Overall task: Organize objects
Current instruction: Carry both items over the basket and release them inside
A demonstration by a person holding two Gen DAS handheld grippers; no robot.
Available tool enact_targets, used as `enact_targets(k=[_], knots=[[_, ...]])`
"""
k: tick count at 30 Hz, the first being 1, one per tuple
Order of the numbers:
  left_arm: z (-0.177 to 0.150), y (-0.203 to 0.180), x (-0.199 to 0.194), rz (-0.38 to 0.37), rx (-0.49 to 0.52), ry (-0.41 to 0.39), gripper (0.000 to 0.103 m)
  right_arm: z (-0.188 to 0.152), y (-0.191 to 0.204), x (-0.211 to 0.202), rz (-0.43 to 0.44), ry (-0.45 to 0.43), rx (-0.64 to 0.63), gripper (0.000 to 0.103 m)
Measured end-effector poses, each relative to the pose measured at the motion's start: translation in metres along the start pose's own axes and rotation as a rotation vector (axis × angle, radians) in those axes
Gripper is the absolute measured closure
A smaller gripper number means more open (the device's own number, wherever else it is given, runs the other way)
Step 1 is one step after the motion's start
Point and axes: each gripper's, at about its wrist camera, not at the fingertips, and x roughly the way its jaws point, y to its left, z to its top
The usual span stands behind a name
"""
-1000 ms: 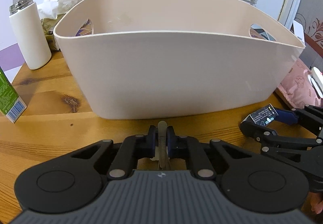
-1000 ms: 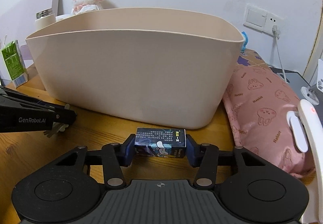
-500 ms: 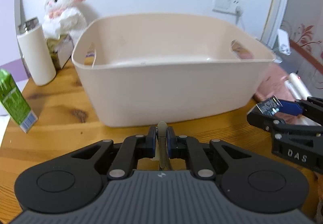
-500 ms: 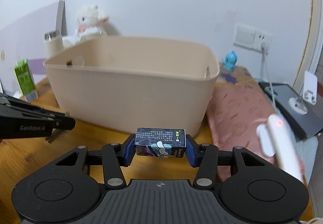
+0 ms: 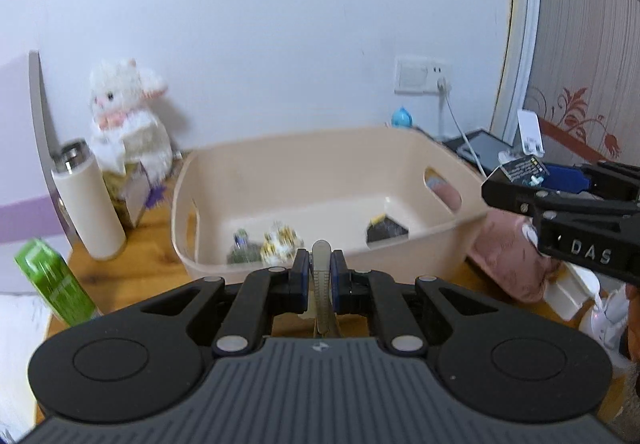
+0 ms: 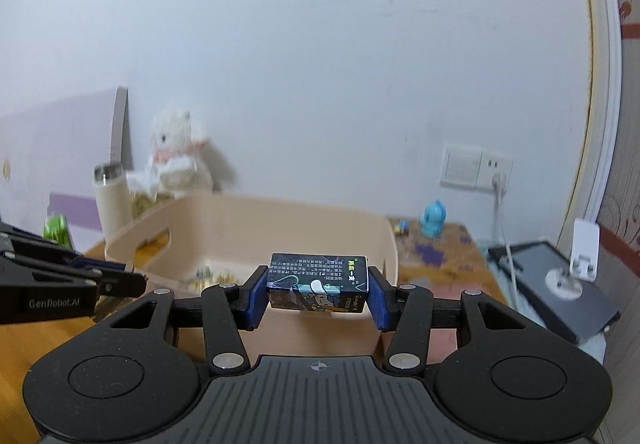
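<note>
A beige plastic basket point(image 5: 404, 260) stands on the wooden table; it also shows in the right wrist view point(image 6: 280, 219). Small packets point(image 5: 276, 246) and a dark packet point(image 5: 386, 230) lie inside it. My left gripper point(image 5: 321, 268) is shut on a thin beige flat object point(image 5: 321, 284), held above the basket's near rim. My right gripper point(image 6: 318, 286) is shut on a small dark blue box point(image 6: 318, 282), raised at the basket's right side; the box also shows in the left wrist view point(image 5: 524, 168).
A white flask point(image 5: 90, 203), a white plush toy point(image 5: 128, 123) and a green carton point(image 5: 56, 282) stand left of the basket. A pink pillow point(image 5: 508, 264), a tablet with cable point(image 6: 560, 284) and a blue figurine point(image 6: 434, 217) are on the right.
Both grippers have risen from table level to above the basket's rim, each still holding its object. The inside of the basket is now in view.
</note>
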Motion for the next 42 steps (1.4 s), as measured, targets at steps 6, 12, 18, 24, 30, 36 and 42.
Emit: enact_targets(k=[6,12,18,24,30,36,42], knots=[[0.024,0.007,0.01,0.051,0.007,-0.029,0.091,0.027,-0.002,0.002,-0.03,-0.067,0.004,0.056],[0.047,0.015,0.045,0.115,-0.022,-0.027,0.091,0.043,0.0,0.029,-0.047,-0.058,0.027,0.056],[0.047,0.013,0.091,0.16,-0.013,0.064,0.091,0.043,0.006,0.066,-0.077,0.0,-0.001,0.056],[0.035,0.01,0.127,0.19,-0.005,0.183,0.091,0.033,0.008,0.105,-0.105,0.101,-0.04,0.056],[0.029,0.014,0.144,0.188,-0.025,0.267,0.091,0.016,0.006,0.131,-0.085,0.218,-0.026,0.056],[0.026,0.015,0.151,0.173,-0.019,0.326,0.089,0.01,0.008,0.143,-0.089,0.288,-0.042,0.045],[0.032,0.018,0.139,0.18,-0.056,0.294,0.03,0.014,0.007,0.134,-0.077,0.27,-0.045,0.034]])
